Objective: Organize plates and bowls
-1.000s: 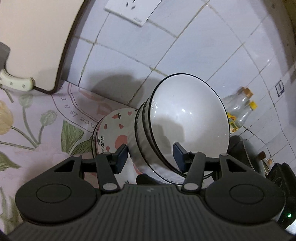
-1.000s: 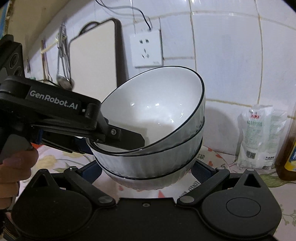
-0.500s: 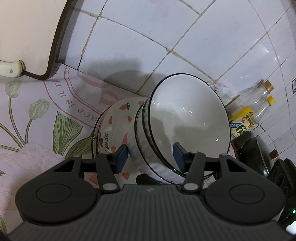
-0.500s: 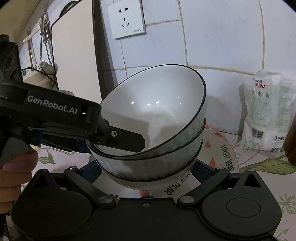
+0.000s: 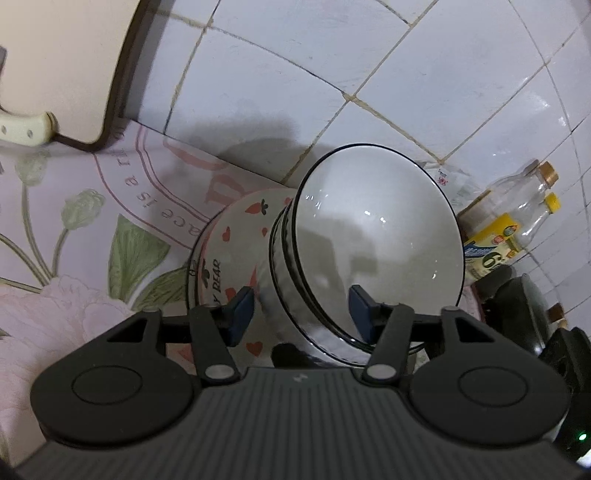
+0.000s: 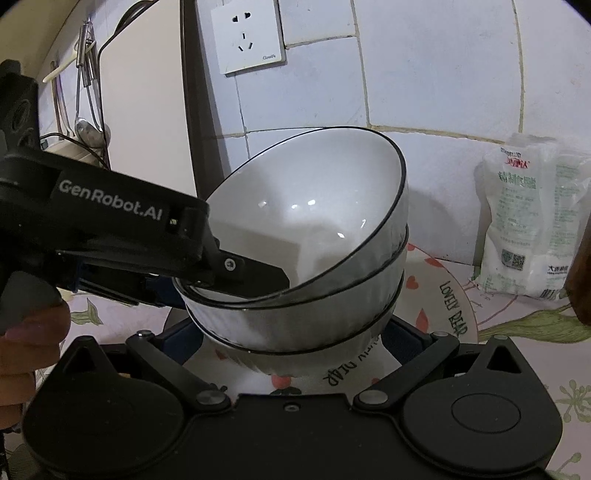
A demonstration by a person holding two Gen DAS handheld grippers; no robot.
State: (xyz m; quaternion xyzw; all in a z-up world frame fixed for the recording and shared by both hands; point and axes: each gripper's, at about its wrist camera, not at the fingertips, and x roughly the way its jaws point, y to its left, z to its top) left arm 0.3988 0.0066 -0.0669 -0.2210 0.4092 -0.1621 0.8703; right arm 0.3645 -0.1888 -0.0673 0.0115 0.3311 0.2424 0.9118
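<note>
A nested stack of white bowls with dark rims (image 5: 373,236) (image 6: 310,236) is tilted just above a white plate with red hearts and "LOVELY BEAR" lettering (image 5: 229,243) (image 6: 439,306). My left gripper (image 5: 301,314) is shut on the stack's rim, one finger inside the top bowl and one outside; it also shows in the right wrist view (image 6: 236,273). My right gripper (image 6: 291,343) is shut on the base of the stack, its fingertips hidden under the bowls. Whether the stack touches the plate is hidden.
A floral tablecloth (image 5: 74,229) covers the counter against a white tiled wall (image 5: 332,74). A cutting board (image 5: 62,66) leans at the left. Bottles (image 5: 517,214) and a dark pan (image 5: 517,310) stand at the right. A white bag (image 6: 532,221) and wall socket (image 6: 247,33) show in the right wrist view.
Both grippers have carried the bowl stack downward, closer to the heart plate. The grips on the stack are unchanged.
</note>
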